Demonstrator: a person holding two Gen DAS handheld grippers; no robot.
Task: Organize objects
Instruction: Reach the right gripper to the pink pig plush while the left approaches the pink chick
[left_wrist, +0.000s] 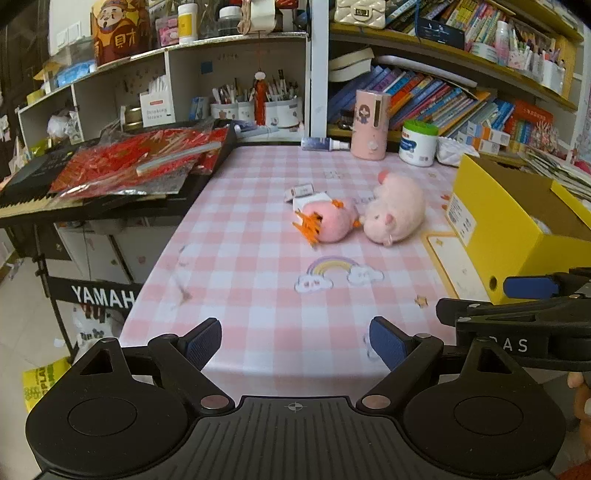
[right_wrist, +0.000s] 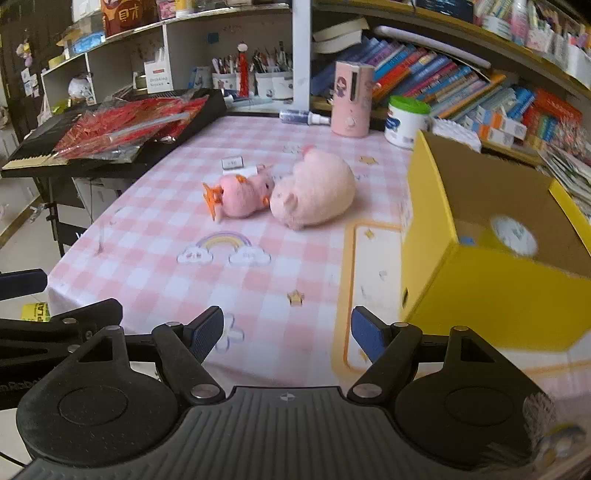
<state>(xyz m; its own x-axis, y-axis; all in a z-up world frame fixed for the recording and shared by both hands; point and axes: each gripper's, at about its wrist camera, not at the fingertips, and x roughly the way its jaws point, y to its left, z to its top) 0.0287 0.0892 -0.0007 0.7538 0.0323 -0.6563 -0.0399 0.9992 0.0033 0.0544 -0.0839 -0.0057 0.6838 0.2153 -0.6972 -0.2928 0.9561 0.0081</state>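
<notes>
Both grippers hover over the near edge of a table (left_wrist: 258, 236) covered in pink-and-white check, each with nothing between its fingers. The left gripper (left_wrist: 295, 343) has its blue-padded fingers spread wide apart, and so does the right gripper (right_wrist: 287, 332), whose dark frame also shows at the right edge of the left wrist view.

Taking the yellow box (right_wrist: 480, 280) as the landmark: it stands open-topped at the right side of the table, close in front of the right gripper, with something round and pale lying inside it (too blurred to name). To the left of the box, well apart from it, lie two soft toys touching each other. The nearer to the box is a pale pink plush pig (right_wrist: 317, 188) on its side; against it lies a smaller pink plush (right_wrist: 240, 195) with orange feet, farther from the box. Just behind the small plush are two little white cartons (left_wrist: 304, 194).

Beyond the box, at the table's far edge, stand a white tub with a green lid (left_wrist: 419, 142) and a pink cylindrical container (left_wrist: 370, 123), with a small spray bottle (left_wrist: 325, 144) lying on its side farther left. On the opposite side of the table from the box is a black keyboard (left_wrist: 33, 195) piled with red foil packets
</notes>
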